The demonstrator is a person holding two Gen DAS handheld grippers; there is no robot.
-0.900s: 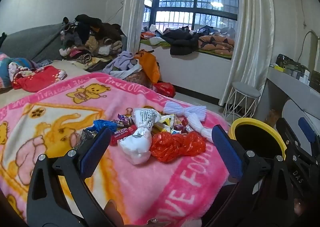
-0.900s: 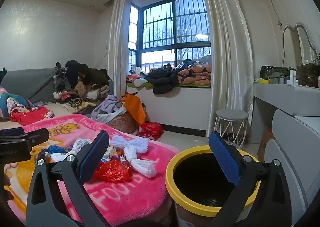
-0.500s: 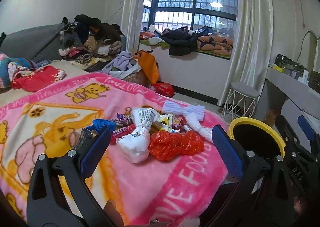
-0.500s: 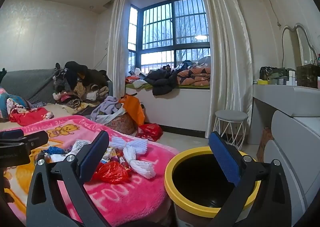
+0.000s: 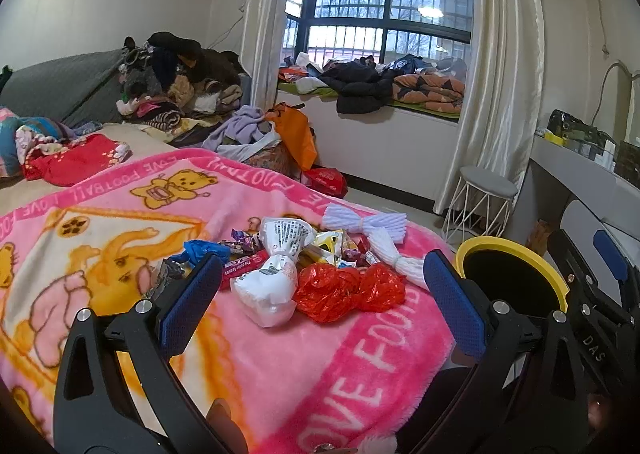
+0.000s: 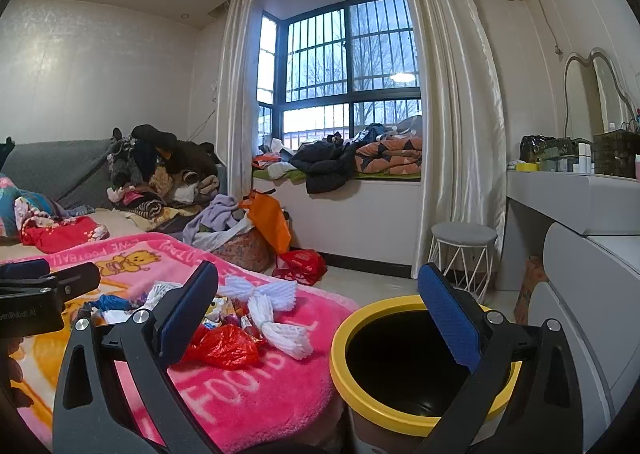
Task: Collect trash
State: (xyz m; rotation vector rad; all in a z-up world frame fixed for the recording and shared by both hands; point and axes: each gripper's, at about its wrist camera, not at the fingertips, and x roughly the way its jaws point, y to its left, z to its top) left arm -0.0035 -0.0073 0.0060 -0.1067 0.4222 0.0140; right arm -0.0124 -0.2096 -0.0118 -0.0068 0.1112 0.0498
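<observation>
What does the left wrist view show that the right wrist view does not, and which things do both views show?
Only the left wrist view shows the white plastic bag whole, the red snack bar beside it, and the open right gripper at its edge. Only the right wrist view shows the mirror above the dresser, the dark inside of the bin, and the left gripper at its edge. Both show the red plastic bag, the white foam nets, the pink blanket, the yellow-rimmed bin and the stool.
</observation>
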